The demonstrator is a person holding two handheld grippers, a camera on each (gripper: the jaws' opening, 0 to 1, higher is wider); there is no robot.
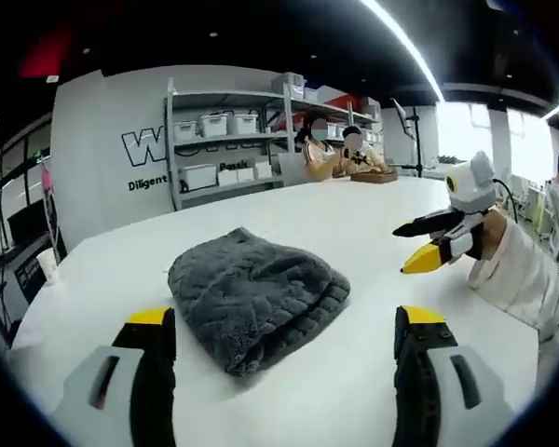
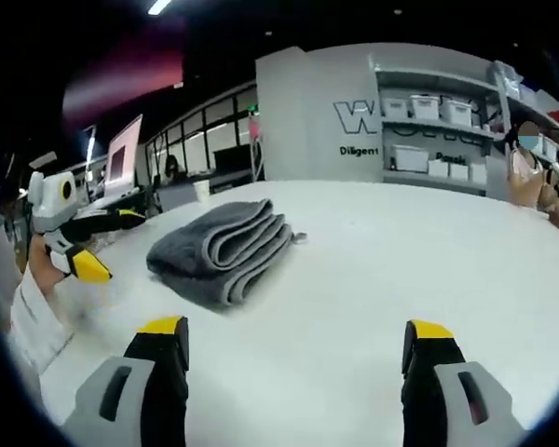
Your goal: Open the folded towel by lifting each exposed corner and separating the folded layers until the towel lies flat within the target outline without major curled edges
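Lying on the white worktop (image 1: 354, 223) is a grey towel (image 1: 256, 298), folded and thick. In the left gripper view its far edge and its underside are hidden by its own bulk, so the number of layers cannot be counted there. In the right gripper view the towel (image 2: 222, 247) shows its folded side: several rounded layers are stacked, and a small corner sticks out at the right end. No outline can be made out on the worktop around it.

The towel is dark grey, soft and fluffy, with a woven pattern of small ridges on the top. Its shape is a rounded lump, wider than it is high. It lies alone, apart from both tools.

The left tool (image 1: 284, 349) has its two jaws wide apart, with nothing between them; the towel lies just in front of it, near the left jaw. The jaws are black with yellow tips and grey bodies. The right tool (image 2: 293, 358) is also spread open and holds nothing, and the towel is further away from it, to the left. In the left gripper view the right tool (image 1: 419, 247) comes in from the right, held by a hand in a white sleeve (image 1: 526, 275); its jaws look parted.

Behind are metal shelves (image 1: 228, 140) with white boxes, blurred.
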